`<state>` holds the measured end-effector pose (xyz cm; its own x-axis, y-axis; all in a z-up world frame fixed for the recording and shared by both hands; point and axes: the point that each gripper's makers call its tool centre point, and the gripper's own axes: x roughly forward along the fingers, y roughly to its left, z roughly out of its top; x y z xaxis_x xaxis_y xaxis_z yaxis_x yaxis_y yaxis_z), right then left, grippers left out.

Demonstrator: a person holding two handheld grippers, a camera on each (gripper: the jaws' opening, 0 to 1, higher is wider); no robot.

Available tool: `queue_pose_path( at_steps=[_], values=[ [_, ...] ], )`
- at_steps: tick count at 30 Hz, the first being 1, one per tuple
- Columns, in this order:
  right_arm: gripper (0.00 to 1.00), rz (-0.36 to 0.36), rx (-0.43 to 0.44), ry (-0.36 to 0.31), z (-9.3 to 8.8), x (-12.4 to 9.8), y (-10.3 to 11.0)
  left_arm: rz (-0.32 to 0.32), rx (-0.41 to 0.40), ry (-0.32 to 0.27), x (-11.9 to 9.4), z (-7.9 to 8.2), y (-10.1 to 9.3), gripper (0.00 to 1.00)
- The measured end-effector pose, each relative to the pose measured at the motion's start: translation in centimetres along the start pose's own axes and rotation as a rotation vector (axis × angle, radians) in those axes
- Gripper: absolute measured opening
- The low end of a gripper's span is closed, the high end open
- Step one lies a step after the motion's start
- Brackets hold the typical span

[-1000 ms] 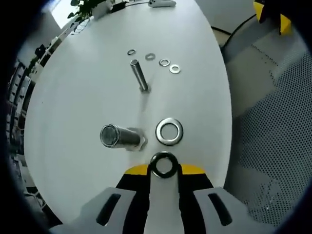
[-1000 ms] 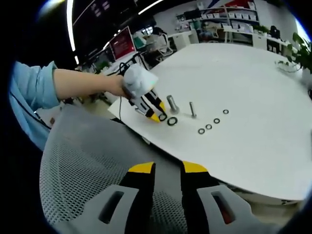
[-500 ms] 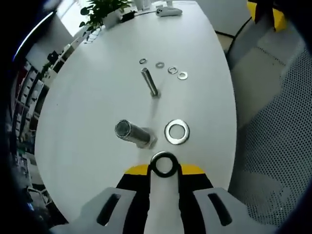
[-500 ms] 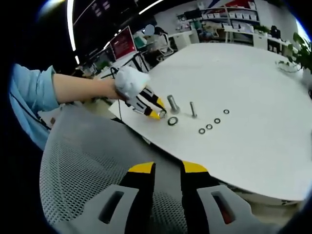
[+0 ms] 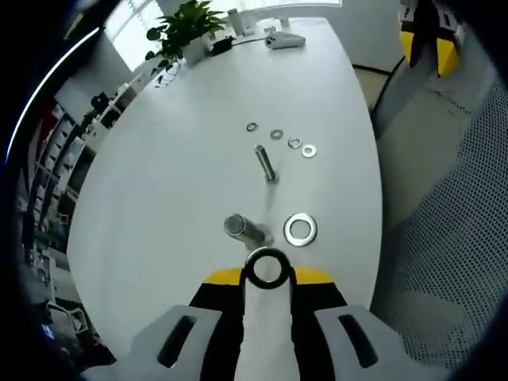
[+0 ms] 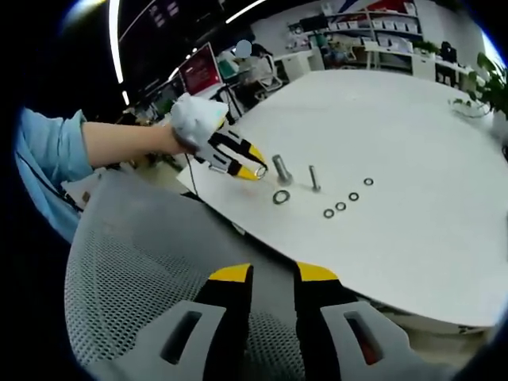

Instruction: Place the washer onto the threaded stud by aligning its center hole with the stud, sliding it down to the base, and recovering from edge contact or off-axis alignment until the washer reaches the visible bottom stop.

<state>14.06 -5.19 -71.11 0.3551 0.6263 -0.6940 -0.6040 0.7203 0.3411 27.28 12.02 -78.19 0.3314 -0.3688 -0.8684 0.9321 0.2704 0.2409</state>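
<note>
In the left gripper view my left gripper (image 5: 267, 274) is shut on a steel washer (image 5: 267, 267), held face-on between its yellow-tipped jaws. The thick threaded stud (image 5: 242, 228) stands upright on the white table (image 5: 175, 182) just beyond and slightly left of the washer. In the right gripper view the left gripper (image 6: 258, 171), held by a gloved hand (image 6: 198, 119), hovers above the table just left of the thick stud (image 6: 280, 169). My right gripper (image 6: 275, 274) hangs over a mesh chair (image 6: 143, 270), with a narrow gap between its jaws and nothing in it.
A second large washer (image 5: 301, 228) lies right of the stud. Farther off stand a thin stud (image 5: 265, 163) and several small washers (image 5: 294, 143). A potted plant (image 5: 186, 28) sits at the table's far end. The table edge (image 5: 379, 198) runs along the right.
The left gripper has lifted off the table with the washer, rising to about the thick stud's top, just left of it. The right gripper has stayed still.
</note>
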Motion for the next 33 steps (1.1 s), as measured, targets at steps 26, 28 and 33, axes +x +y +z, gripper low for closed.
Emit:
queue_pose_path(
  at_steps=[26, 28, 33],
  values=[
    [0.22, -0.017, -0.002, 0.013, -0.1, 0.0, -0.3, 0.033, 0.039, -0.045, -0.4, 3.0, 2.0, 0.19],
    [0.22, -0.016, -0.003, 0.014, -0.2, 0.0, -0.2, 0.025, 0.033, -0.04, -0.3, 3.0, 2.2, 0.19],
    [0.22, -0.015, -0.003, 0.014, -0.2, 0.0, -0.2, 0.008, 0.03, -0.025, 0.0, 3.3, 2.4, 0.19]
  ],
)
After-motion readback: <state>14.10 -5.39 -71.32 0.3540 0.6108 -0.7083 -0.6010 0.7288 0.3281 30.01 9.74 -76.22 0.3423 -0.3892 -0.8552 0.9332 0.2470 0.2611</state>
